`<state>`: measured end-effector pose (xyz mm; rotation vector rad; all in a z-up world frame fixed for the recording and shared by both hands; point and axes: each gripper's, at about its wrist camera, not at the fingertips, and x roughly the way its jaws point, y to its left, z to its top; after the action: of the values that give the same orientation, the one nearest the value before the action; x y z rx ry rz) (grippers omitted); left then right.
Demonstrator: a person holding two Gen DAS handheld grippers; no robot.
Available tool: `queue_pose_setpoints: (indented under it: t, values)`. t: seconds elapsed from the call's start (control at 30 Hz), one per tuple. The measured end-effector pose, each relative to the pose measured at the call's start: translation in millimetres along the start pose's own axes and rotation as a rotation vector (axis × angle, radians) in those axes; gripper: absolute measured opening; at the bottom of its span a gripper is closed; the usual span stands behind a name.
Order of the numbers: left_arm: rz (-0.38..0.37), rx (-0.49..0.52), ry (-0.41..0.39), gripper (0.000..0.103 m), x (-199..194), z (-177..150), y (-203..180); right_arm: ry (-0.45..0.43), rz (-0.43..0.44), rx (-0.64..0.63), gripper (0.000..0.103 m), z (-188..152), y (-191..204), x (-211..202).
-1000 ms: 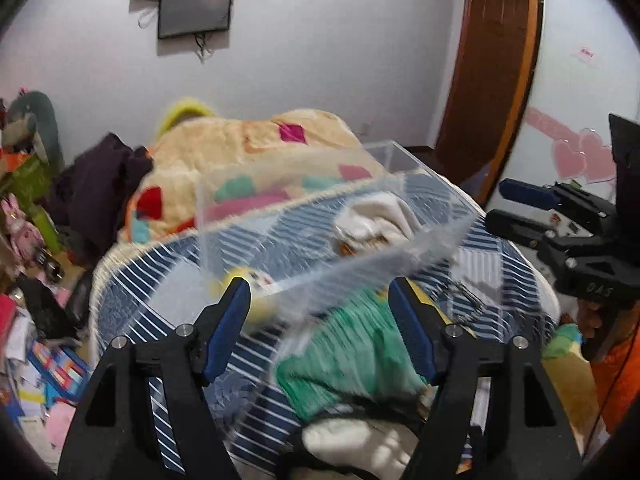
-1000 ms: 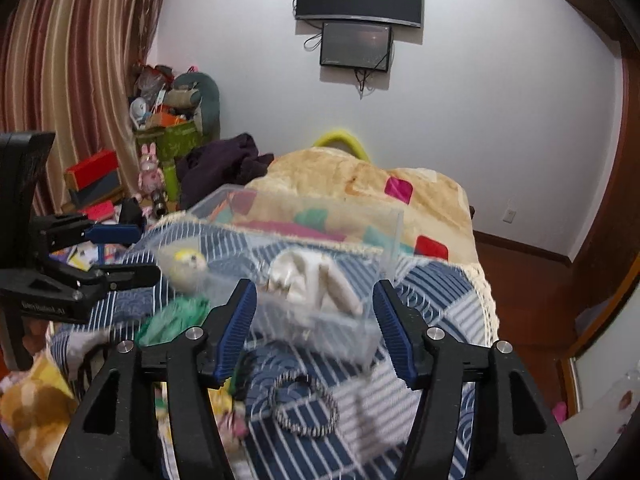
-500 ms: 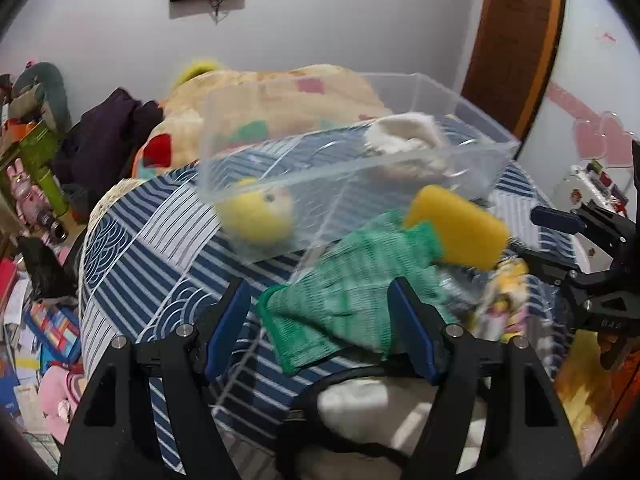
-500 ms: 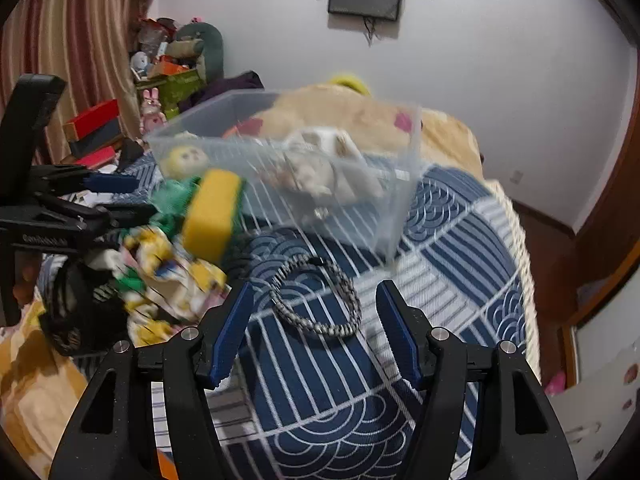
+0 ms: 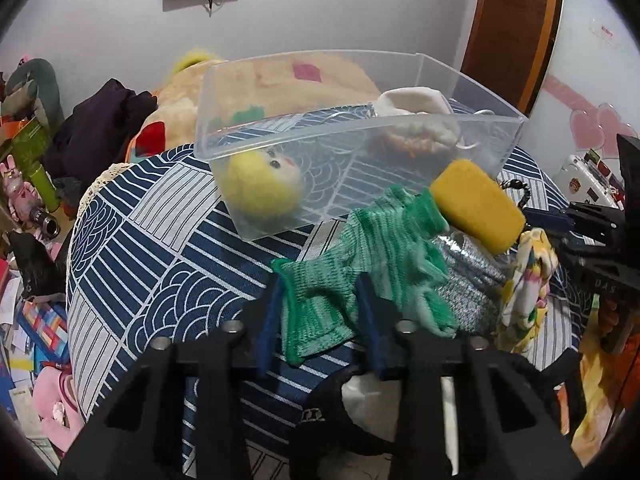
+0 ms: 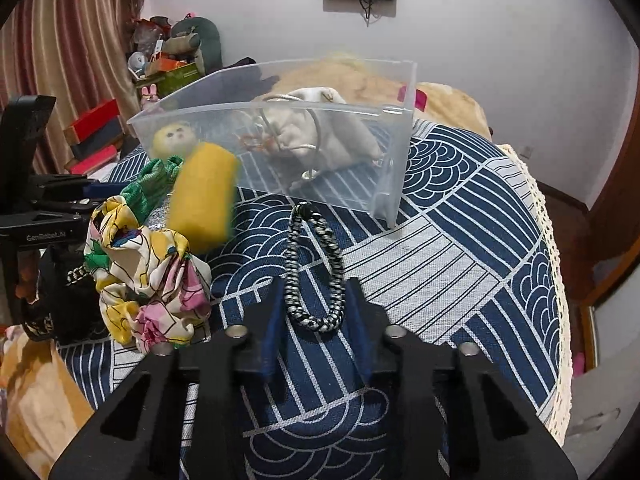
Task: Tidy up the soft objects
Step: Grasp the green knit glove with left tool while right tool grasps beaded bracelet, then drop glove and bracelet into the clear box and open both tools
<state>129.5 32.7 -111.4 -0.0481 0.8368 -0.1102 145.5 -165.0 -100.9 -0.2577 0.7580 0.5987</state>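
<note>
A clear plastic bin (image 5: 436,148) (image 6: 394,160) stands on the blue patterned bedspread, holding a yellow plush head (image 5: 260,188) (image 6: 174,138) and a cream pouch (image 5: 416,120) (image 6: 320,128). In front lie a green knit glove (image 5: 360,264), a yellow sponge (image 5: 478,206) (image 6: 202,192), a silver cloth (image 5: 468,280) and a floral scrunchie (image 6: 148,280). My left gripper (image 5: 320,320) has its jaws closing around the glove's cuff. My right gripper (image 6: 314,312) has its jaws closing around a black-and-white braided loop (image 6: 316,272).
A black cap (image 5: 360,404) lies under the left gripper. A beige blanket (image 5: 280,76) is heaped behind the bin. Clutter and toys (image 6: 172,56) fill the floor and shelf at the left. The bed's lace edge (image 6: 548,240) runs down the right side.
Both grippers have dropped lower and closer to the bed. Their jaws have narrowed, the left around the green glove, the right around the braided loop.
</note>
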Motion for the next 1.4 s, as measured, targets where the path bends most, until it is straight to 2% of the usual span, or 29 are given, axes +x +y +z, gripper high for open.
queue_pose_setpoints:
  t: [0.1,0.23,0.4,0.57,0.77,0.93,1.2,1.4]
  values:
    - [0.009,0.004,-0.006,0.020,-2,-3,1,-0.005,-0.002,0.008,0.013,-1,0,0]
    - [0.036,0.044,-0.029,0.016,-13,-7,-5,-0.022,-0.005,0.011,0.012,-3,1,-7]
    - [0.049,0.072,-0.087,0.015,-35,-6,-12,-0.066,-0.006,0.015,0.012,0,1,-24]
    - [0.046,0.057,-0.159,0.015,-61,5,-14,-0.135,-0.005,0.018,0.012,12,3,-46]
    - [0.060,0.031,-0.258,0.015,-83,35,-12,-0.209,-0.001,0.013,0.012,39,10,-58]
    - [0.086,0.019,-0.311,0.015,-89,58,-9,-0.251,0.008,0.012,0.012,63,12,-55]
    - [0.080,-0.019,-0.325,0.015,-70,84,1,-0.275,0.035,0.023,0.012,98,18,-40]
    - [0.109,-0.004,-0.261,0.015,-36,93,0,-0.235,0.059,0.019,0.012,113,22,-18]
